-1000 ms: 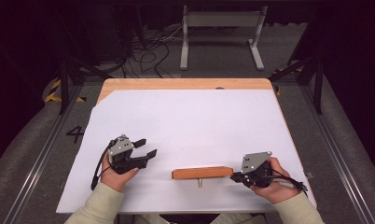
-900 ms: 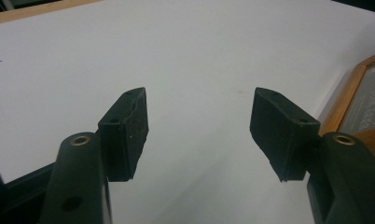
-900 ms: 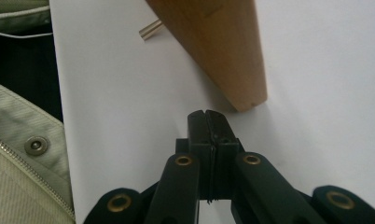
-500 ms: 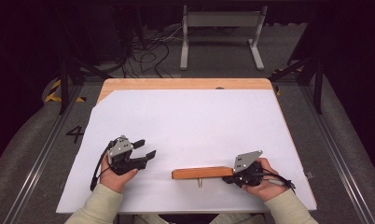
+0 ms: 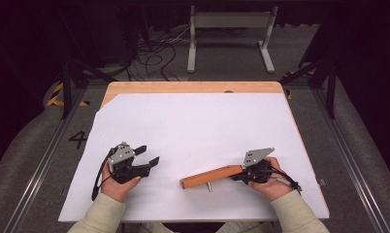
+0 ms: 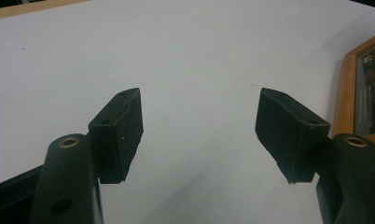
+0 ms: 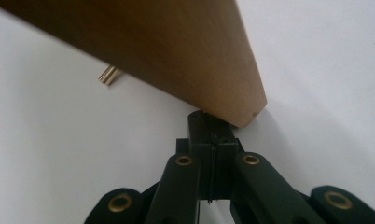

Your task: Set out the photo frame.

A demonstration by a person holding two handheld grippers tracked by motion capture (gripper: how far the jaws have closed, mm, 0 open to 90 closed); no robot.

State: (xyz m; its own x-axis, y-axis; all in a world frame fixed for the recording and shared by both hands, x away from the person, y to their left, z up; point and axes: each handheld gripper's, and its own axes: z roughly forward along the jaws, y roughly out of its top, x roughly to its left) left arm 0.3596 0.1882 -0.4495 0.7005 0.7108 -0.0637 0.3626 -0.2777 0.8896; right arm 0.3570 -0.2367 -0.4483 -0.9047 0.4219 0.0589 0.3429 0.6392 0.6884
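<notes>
Black jaws of the right gripper (image 5: 242,171) are pressed fully together, pad against pad, with nothing between them; their tips touch the near end of the wooden block (image 5: 211,177), under its edge in the right gripper view. That block lies tilted on the white table cover (image 5: 203,121), near the front edge, with a small brass pin (image 7: 109,74) projecting from its side. The right hand (image 5: 270,182) rests low on the cover behind it. The left gripper (image 5: 147,156) stands wide apart and empty, its jaws just having opened further; the left hand (image 5: 118,182) holds it level, well clear of the block.
</notes>
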